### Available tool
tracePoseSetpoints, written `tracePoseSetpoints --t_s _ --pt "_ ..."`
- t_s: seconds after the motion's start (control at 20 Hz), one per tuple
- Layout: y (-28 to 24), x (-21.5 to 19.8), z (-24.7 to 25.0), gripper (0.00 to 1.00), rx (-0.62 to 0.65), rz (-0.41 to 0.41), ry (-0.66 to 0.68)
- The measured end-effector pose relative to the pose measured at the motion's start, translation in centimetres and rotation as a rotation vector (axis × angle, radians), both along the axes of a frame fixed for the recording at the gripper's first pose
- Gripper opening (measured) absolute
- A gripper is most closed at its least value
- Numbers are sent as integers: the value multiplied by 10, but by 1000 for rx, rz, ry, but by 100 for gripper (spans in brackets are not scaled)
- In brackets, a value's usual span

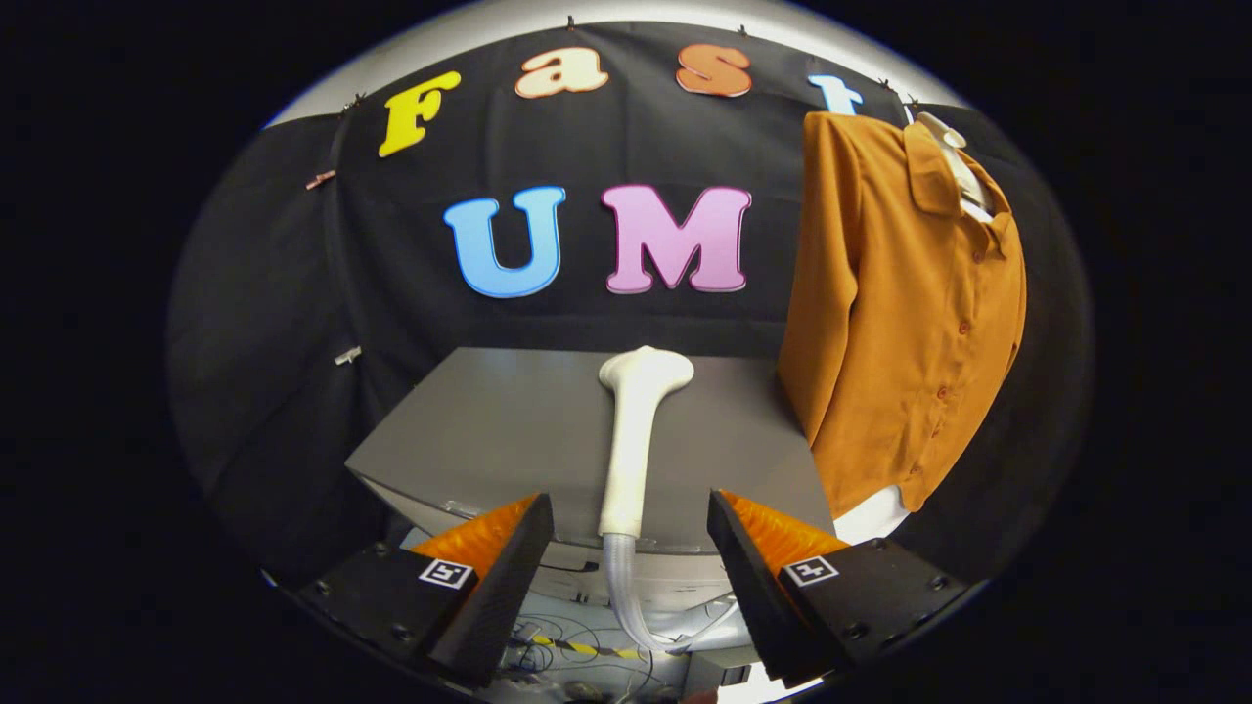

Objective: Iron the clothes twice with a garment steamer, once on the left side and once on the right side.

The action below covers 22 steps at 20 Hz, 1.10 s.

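Hovering claw (631,513), fingers apart, before steamer (634,430)

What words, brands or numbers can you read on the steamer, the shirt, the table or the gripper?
On the steamer, shirt and table: none.
On the gripper, open with its fingers either side of the steamer's handle: square markers, coded patterns, no words.

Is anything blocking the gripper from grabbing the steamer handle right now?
Nothing visible does. The gripper is open, and the steamer lies on the grey table with its handle end between the fingers, free of the orange shirt.
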<state>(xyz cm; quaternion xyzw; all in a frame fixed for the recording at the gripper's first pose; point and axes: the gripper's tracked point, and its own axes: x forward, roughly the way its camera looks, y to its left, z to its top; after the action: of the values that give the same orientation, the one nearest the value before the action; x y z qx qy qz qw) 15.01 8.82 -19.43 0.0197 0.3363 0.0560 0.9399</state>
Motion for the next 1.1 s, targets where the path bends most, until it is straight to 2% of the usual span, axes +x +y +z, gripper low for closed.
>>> tracePoseSetpoints --t_s 0.25,0.35,0.4,0.45,0.5,0.65,0.75,0.8,0.85,0.9,1.1 --pt "7 30 -50 100 -57 -9 130" --pt "4 35 -68 96 -83 -28 169" --pt "6 38 -77 82 -80 -35 183" --pt "7 37 -85 76 -82 -40 201" --pt "10 41 -85 63 -66 -46 192" --pt "12 45 -81 45 -31 -38 171" --pt "15 43 -83 32 -4 -4 138" --pt "18 44 -77 27 13 7 122" --pt "17 44 -82 27 28 3 115" --pt "14 41 -70 21 32 -3 102" --pt "4 37 -49 22 31 -15 -1"
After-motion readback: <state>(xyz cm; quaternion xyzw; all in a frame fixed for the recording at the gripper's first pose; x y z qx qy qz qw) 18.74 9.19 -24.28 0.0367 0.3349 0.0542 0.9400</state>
